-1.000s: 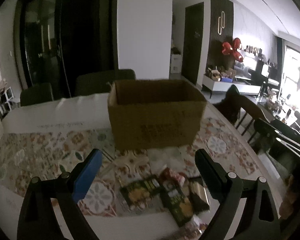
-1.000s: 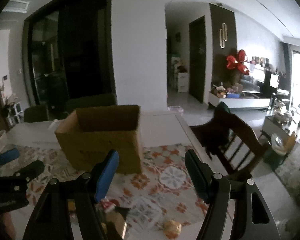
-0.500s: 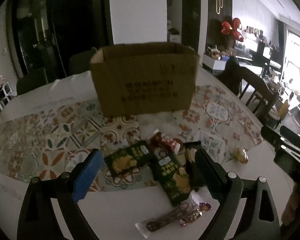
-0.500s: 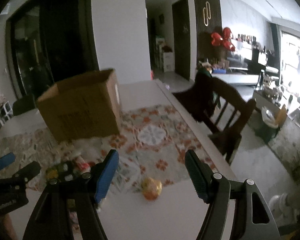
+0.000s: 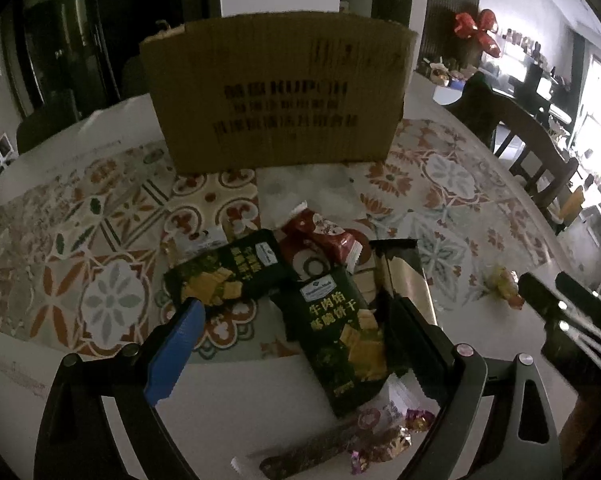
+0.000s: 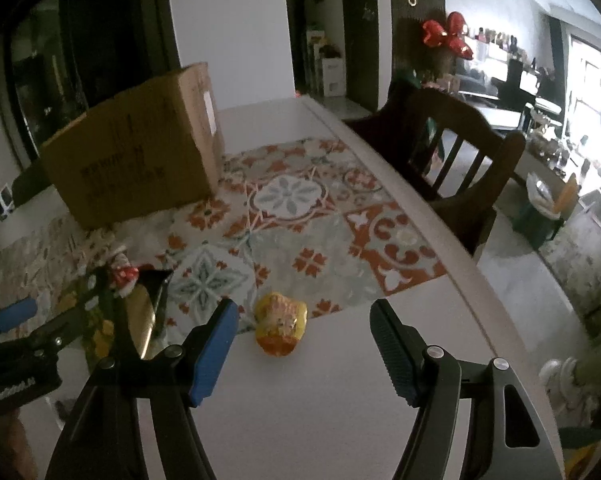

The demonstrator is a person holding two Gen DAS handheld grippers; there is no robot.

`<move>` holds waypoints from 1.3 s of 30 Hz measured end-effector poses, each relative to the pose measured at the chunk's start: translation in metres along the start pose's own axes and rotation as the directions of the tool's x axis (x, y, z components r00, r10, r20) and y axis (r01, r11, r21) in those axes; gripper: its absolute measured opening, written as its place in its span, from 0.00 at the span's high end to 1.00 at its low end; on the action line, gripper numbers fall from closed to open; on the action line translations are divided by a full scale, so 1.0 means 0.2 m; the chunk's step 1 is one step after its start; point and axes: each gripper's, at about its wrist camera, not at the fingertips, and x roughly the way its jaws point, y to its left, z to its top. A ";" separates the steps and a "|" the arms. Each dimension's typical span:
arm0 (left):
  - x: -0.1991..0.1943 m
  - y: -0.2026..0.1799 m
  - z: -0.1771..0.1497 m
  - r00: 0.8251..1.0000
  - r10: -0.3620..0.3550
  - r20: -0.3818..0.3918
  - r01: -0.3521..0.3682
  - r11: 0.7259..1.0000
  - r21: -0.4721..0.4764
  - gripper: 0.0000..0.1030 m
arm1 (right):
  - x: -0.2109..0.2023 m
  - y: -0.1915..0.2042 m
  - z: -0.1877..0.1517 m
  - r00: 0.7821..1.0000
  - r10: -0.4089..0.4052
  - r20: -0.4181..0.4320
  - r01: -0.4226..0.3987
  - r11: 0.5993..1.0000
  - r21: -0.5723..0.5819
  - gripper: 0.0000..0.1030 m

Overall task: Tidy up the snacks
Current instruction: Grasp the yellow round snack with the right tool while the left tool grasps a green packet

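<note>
Left wrist view: green cracker packet lies lengthwise toward cardboard box.

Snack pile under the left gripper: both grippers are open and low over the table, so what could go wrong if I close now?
The left gripper straddles two overlapping green cracker packets; closing may pinch both or drag the red packet. The yellow wrapped snack looks soft, so the right gripper might crush it. The cardboard box stands tall, so a low carry might hit its wall.
</note>
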 end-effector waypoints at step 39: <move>-0.05 0.04 0.03 0.996 -0.092 0.001 0.092 0.993 -0.074 0.46 | -0.04 0.15 0.01 0.992 0.123 -0.009 -0.124 0.991 -0.042 0.68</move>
